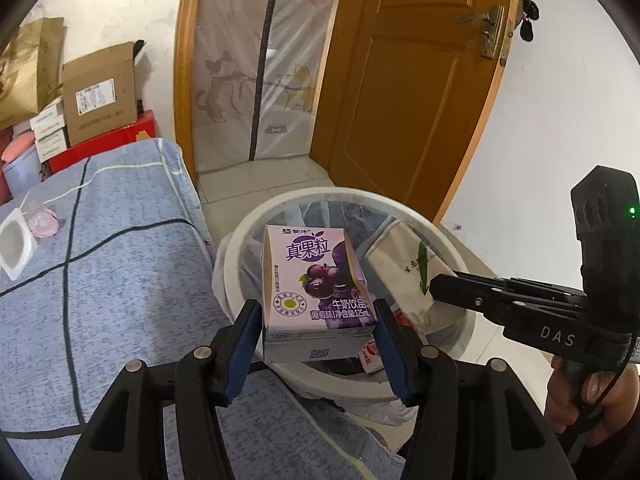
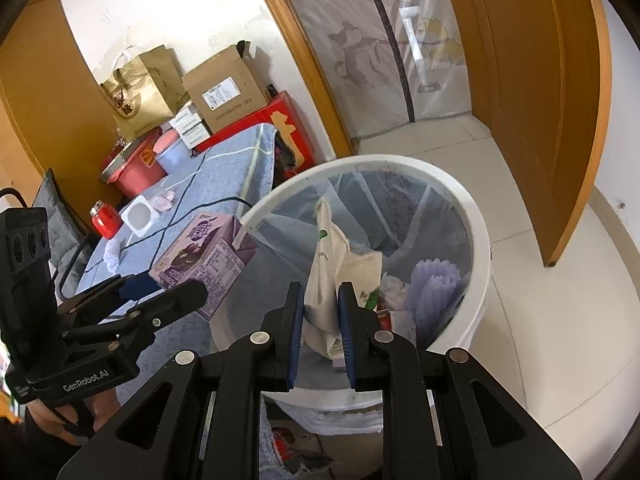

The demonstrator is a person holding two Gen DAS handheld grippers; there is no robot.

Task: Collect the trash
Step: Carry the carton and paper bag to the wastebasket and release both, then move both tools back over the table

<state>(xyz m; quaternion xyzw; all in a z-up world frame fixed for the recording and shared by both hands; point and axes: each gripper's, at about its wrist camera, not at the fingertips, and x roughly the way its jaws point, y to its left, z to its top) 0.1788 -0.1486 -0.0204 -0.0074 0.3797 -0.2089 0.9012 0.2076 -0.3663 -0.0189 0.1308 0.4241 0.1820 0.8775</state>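
My left gripper (image 1: 318, 340) pinches a small purple grape-milk carton (image 1: 318, 280) by its lower sides, upright, held over the near rim of the round white plastic bin (image 1: 256, 224) so it can drop straight in. Behind it at nine o'clock, on the blue checked cloth (image 1: 120, 264), an empty white yogurt cup (image 1: 14, 244) and its pink foil lid (image 1: 42, 222) are not yet collected. At three o'clock my right gripper (image 2: 320, 308) is closed on a crumpled cream paper bag (image 2: 328, 264), dangling it above the clear liner (image 2: 420, 208), where a lilac corrugated wrapper (image 2: 436, 284) lies among other scraps. I judge both pieces are ready for release.
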